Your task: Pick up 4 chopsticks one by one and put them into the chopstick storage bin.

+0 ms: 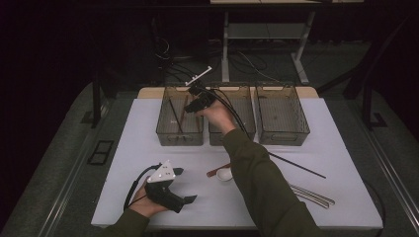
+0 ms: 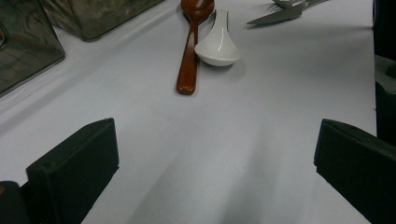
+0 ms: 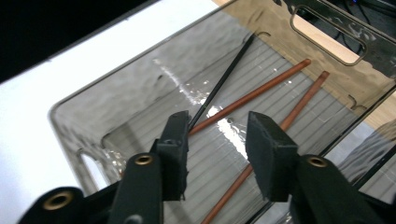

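Nearest you, your left gripper (image 1: pixel 182 186) rests low at the near left of the white table (image 1: pixel 346 148) with its jaws spread wide and nothing between them. My guess is that it waits there because the next pieces lie just ahead of it: the brown spoon (image 2: pixel 188 60) and the white spoon (image 2: pixel 218 44), touching side by side near the middle of the table.

To the right, the metal cutlery (image 1: pixel 312 194) and a lone black chopstick (image 1: pixel 296 166) lie loose, probably not yet sorted.

Farther off, your right gripper (image 3: pixel 215 140) hangs over the left bin (image 1: pixel 179 116) of the three clear bins at the far edge. Its jaws stand partly apart and pinch nothing. Below them two brown chopsticks (image 3: pixel 261 93) and a black chopstick (image 3: pixel 224 77) lie on the ribbed floor of that bin. Long, thin pieces seem to be gathered there, while the middle bin (image 1: pixel 236 118) and right bin (image 1: pixel 281 113) look bare.
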Available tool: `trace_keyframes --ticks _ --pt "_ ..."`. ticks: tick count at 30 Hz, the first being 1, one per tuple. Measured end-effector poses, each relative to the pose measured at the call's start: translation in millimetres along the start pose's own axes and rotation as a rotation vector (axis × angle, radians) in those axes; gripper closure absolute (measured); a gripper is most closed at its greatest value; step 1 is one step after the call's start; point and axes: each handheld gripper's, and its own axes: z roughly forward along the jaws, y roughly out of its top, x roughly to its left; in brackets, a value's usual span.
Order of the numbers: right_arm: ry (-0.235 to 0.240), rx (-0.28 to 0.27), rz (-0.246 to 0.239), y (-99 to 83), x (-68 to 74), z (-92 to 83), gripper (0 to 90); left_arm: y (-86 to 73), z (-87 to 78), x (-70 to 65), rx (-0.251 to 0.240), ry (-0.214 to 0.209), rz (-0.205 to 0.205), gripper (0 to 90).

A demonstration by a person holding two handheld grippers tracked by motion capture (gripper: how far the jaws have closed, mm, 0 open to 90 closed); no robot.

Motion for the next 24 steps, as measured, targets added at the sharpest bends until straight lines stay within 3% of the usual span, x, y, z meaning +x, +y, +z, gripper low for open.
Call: trace_keyframes --ticks 5,11,24 --pt "0.029 -0.023 0.0 -6.0 -0.9 -9.0 50.7 -0.4 -0.8 -0.1 0.001 -0.001 -0.006 0.0" --pt "0.057 -0.048 -0.033 -16.9 -2.3 -22.7 44.5 -0.8 -0.9 0.7 0.006 -0.005 -0.004 0.0" --pt "0.077 -0.102 -0.089 -44.7 -12.4 -63.6 30.9 -1.0 -0.3 1.1 0.01 -0.003 -0.007 0.0"
